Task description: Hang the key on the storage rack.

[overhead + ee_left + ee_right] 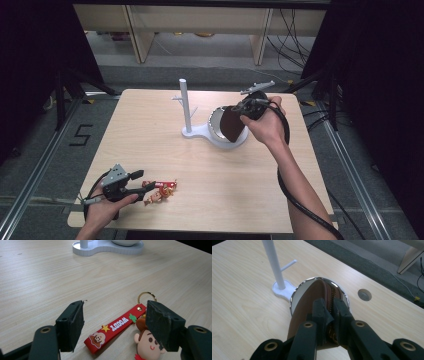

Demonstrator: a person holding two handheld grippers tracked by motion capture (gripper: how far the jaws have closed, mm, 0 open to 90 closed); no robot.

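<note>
A brown zippered pouch (231, 125) hangs over the white bowl (216, 125), pinched at its top edge by my right gripper (243, 108). In the right gripper view the jaws are shut on the brown pouch (304, 305) beside its zipper, above the bowl's shiny rim (293, 296). My left gripper (145, 180) rests open near the table's front left. A red strap keychain (115, 326) with a cartoon figure (147, 342) lies between its jaws, untouched by the pads; the gold ring (146, 297) points away. The same keychain (161, 190) lies by the left gripper in the high view.
A white stand with a post and small pegs (185, 105) shares a base (200, 132) with the bowl. A round cable hole (364, 294) sits in the tabletop beyond the bowl. Wood table (150, 145) has free room in the middle and left.
</note>
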